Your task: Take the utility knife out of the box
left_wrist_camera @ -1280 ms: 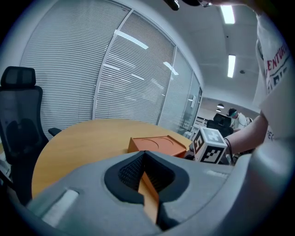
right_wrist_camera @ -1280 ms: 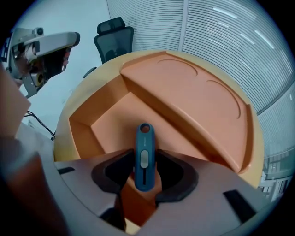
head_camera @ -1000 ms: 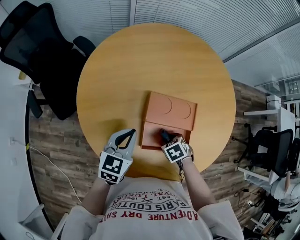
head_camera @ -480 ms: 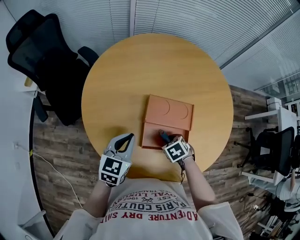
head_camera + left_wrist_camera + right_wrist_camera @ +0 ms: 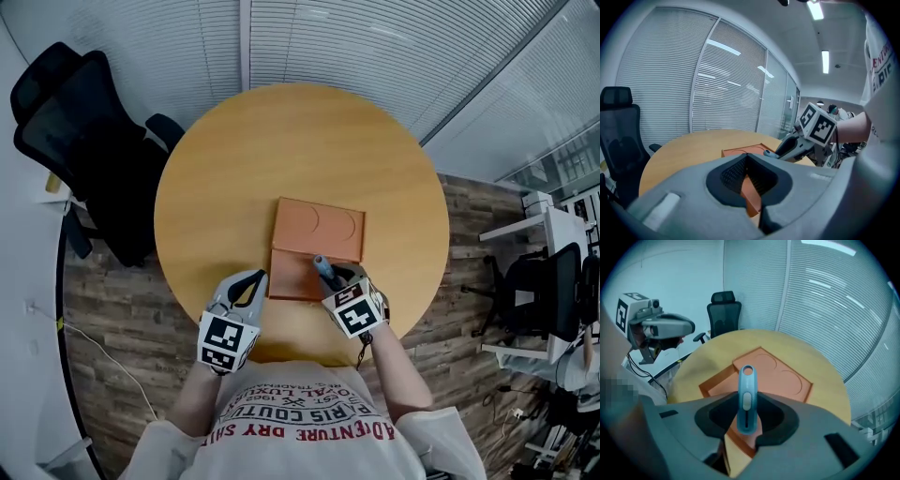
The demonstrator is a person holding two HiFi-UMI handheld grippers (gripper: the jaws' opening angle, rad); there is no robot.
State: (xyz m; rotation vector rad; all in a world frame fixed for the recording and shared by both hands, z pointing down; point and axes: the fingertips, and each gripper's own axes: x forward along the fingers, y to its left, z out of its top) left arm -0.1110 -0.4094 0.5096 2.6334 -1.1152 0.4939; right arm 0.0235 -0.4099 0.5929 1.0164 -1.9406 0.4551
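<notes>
My right gripper (image 5: 336, 278) is shut on the blue utility knife (image 5: 324, 270). It holds the knife clear above the open orange box (image 5: 292, 278), near the tray's right end. In the right gripper view the knife (image 5: 746, 397) stands between the pads, hanging hole away from me, over the box (image 5: 780, 376). The box lid (image 5: 319, 229) lies flat behind the tray. At the tray's left front corner hovers my left gripper (image 5: 255, 279), shut and holding nothing. The left gripper view shows the right gripper with the knife (image 5: 770, 153) beyond the box (image 5: 740, 152).
The round wooden table (image 5: 281, 141) carries only the box. A black office chair (image 5: 75, 122) stands at its left edge. More chairs (image 5: 553, 300) and desks stand at the far right. Window blinds run behind the table.
My right gripper closed on the knife inside the tray and has risen with it, so the knife now hangs above the box. The left gripper lifted slightly.
</notes>
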